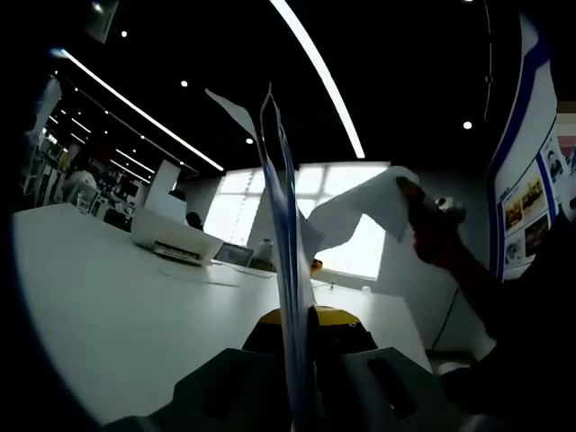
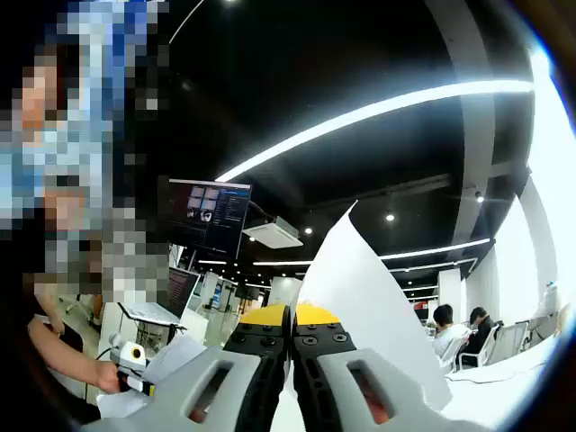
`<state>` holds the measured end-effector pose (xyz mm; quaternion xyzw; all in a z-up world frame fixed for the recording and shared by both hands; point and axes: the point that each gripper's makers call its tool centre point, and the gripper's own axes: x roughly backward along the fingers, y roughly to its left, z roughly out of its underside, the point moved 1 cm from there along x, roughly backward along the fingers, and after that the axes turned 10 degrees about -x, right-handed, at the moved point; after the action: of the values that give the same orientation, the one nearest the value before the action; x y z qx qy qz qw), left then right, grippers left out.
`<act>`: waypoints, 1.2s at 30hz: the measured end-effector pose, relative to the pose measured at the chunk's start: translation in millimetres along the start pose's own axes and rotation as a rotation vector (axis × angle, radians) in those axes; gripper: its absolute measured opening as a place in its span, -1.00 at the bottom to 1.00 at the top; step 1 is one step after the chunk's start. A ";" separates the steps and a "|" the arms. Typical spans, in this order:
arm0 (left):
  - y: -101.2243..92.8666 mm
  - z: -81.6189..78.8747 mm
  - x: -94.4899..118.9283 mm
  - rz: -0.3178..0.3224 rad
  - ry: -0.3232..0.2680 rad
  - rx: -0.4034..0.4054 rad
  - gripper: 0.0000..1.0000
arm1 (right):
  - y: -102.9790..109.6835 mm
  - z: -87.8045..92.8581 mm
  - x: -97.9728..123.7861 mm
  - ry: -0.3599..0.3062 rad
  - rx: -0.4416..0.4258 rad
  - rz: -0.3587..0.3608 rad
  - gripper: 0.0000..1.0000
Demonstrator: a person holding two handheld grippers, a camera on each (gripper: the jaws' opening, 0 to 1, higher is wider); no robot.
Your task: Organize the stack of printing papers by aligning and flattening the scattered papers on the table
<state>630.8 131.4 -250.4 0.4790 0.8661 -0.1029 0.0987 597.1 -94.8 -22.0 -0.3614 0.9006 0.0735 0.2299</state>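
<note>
A thin stack of white printing papers [image 1: 281,225] stands on edge between the jaws of my left gripper [image 1: 297,360], which is shut on it. The sheets rise above the white table [image 1: 108,306] and their top corners fan apart. My right gripper [image 1: 432,225] reaches in from the right and pinches a far corner of the same sheets. In the right gripper view, my right gripper [image 2: 290,355] is shut on a white sheet [image 2: 369,306] that curls up and to the right. The left gripper [image 2: 135,364] appears low at the left, holding the paper's other end.
A white printer [image 1: 175,236] sits on the table at the back, with small items beside it near the bright window. A poster wall [image 1: 531,180] stands at the right. A person's arm [image 2: 54,346] is at the left; a hanging monitor [image 2: 209,216] and seated people [image 2: 459,328] are further off.
</note>
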 end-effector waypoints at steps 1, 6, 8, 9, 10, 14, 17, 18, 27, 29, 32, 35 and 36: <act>0.0 0.0 0.0 0.001 0.000 0.001 -0.88 | 0.4 -0.7 -5.9 -0.002 -0.002 0.000 -1.00; 1.4 -0.7 0.2 0.003 -0.006 0.010 -0.88 | 19.3 -13.0 -25.6 -0.063 -0.021 -0.053 -1.00; 2.5 -1.4 0.7 0.002 -0.012 0.015 -0.88 | 35.8 -15.7 -26.1 -0.098 -0.036 -0.102 -1.00; 3.1 -2.1 1.2 0.000 -0.016 0.019 -0.88 | 43.9 -15.4 -25.0 -0.116 -0.045 -0.123 -1.00; 4.0 -2.9 1.7 -0.003 -0.022 0.026 -0.88 | 52.7 -13.3 -23.1 -0.136 -0.065 -0.146 -1.00; 11.5 -10.4 6.2 -0.024 -0.076 0.079 -0.88 | 80.5 31.1 -16.9 -0.096 -0.117 -0.207 -1.00; 17.9 -16.1 11.2 -0.044 -0.121 0.118 -0.88 | 90.0 65.0 -12.1 -0.043 -0.165 -0.202 -1.00; 19.7 -17.9 12.6 -0.050 -0.134 0.129 -0.88 | 90.6 76.7 -9.7 -0.025 -0.180 -0.191 -1.00; 27.7 -23.5 16.8 -0.069 -0.187 0.192 -0.87 | 74.8 125.0 7.8 0.041 -0.257 -0.091 -1.00; 28.1 -24.0 16.4 -0.070 -0.191 0.198 -0.87 | 72.3 142.0 15.1 0.069 -0.291 -0.061 -1.00; 28.7 -24.3 16.7 -0.074 -0.195 0.204 -0.87 | 72.3 156.9 23.9 0.076 -0.345 -0.036 -1.00; 29.2 -25.1 17.4 -0.077 -0.203 0.209 -0.87 | 73.0 163.7 27.8 0.079 -0.375 -0.024 -1.00; 29.3 -25.2 17.5 -0.077 -0.204 0.211 -0.87 | 72.6 166.3 29.6 0.081 -0.387 -0.021 -1.00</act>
<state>644.8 167.6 -233.4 0.4402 0.8538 -0.2451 0.1313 588.7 -10.6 -185.2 -0.4110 0.8744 0.2283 0.1204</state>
